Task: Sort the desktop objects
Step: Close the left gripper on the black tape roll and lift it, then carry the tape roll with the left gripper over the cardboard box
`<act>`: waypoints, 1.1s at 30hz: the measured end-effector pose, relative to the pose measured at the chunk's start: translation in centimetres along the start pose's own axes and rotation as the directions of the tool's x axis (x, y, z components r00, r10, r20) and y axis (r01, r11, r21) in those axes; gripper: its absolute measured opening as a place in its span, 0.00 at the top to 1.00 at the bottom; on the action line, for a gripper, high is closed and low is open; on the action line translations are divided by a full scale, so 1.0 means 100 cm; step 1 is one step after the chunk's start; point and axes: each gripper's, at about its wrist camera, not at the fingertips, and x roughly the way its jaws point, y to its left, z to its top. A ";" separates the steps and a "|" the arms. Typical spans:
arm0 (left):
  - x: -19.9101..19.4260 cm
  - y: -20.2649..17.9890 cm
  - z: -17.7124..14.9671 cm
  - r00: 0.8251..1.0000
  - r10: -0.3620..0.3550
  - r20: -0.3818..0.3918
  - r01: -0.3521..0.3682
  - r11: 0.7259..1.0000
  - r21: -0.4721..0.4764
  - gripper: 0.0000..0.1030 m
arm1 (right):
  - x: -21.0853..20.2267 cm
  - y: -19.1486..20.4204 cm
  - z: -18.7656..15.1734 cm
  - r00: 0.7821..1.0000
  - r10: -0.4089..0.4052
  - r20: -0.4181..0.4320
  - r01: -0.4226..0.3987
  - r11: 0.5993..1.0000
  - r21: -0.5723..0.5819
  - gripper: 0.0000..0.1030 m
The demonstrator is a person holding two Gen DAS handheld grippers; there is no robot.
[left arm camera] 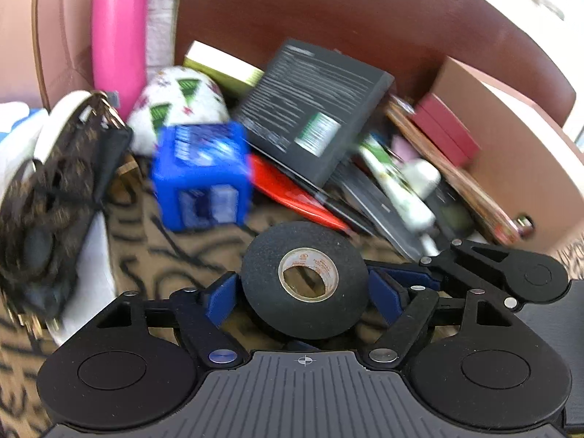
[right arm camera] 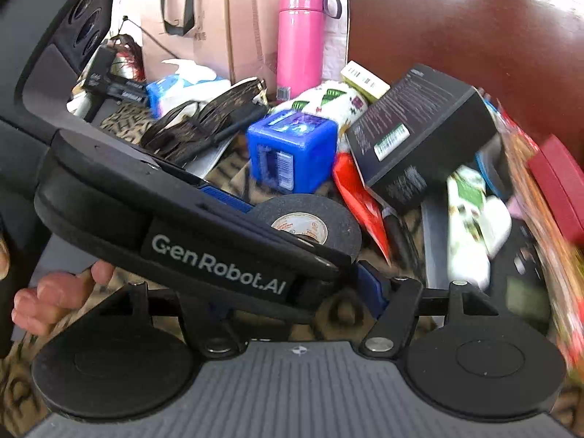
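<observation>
My left gripper (left arm camera: 304, 288) is shut on a roll of black tape (left arm camera: 304, 279), its blue pads (left arm camera: 221, 294) pressing both sides of the roll, just above the patterned cloth (left arm camera: 182, 255). In the right wrist view the left gripper's body (right arm camera: 204, 252) crosses in front, and the black tape (right arm camera: 310, 224) shows behind it. My right gripper (right arm camera: 292, 292) is largely hidden by the left one; only its right blue pad (right arm camera: 370, 286) shows, so its state is unclear. A blue cube box (left arm camera: 202, 175) sits just beyond the tape.
A pile lies ahead: a black box (left arm camera: 314, 109), a red packet (left arm camera: 292, 189), a white tube (left arm camera: 401, 186), a pink bottle (left arm camera: 118, 33), a patterned white cup (left arm camera: 179, 106), a dark fan (left arm camera: 51, 197) at left and a dark red box (left arm camera: 445, 127) at right. A brown chair back (left arm camera: 365, 11) stands behind.
</observation>
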 end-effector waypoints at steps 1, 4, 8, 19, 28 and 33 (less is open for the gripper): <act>0.000 -0.008 -0.006 1.000 -0.007 -0.005 0.007 1.000 0.002 0.24 | -0.007 0.001 -0.005 1.000 -0.001 -0.006 0.001 1.000 0.001 0.30; -0.003 -0.030 -0.021 1.000 -0.022 -0.017 0.022 1.000 0.015 0.24 | -0.029 0.002 -0.021 1.000 -0.005 -0.025 0.005 1.000 0.012 0.30; -0.018 -0.059 -0.046 0.998 -0.055 -0.035 0.055 0.998 0.015 0.24 | -0.063 0.002 -0.045 0.999 -0.022 -0.041 0.023 0.999 0.029 0.30; -0.040 -0.143 -0.098 0.987 -0.130 -0.092 0.142 0.979 0.147 0.18 | -0.144 -0.005 -0.108 0.996 -0.071 -0.055 0.076 0.992 0.097 0.29; -0.039 -0.150 -0.096 0.987 -0.121 -0.107 0.134 0.983 0.122 0.15 | -0.148 -0.003 -0.113 0.995 -0.094 0.014 0.092 0.993 0.079 0.22; -0.037 -0.152 -0.095 0.985 -0.123 -0.118 0.139 0.980 0.145 0.16 | -0.142 -0.002 -0.118 0.996 -0.091 0.005 0.090 0.993 0.073 0.21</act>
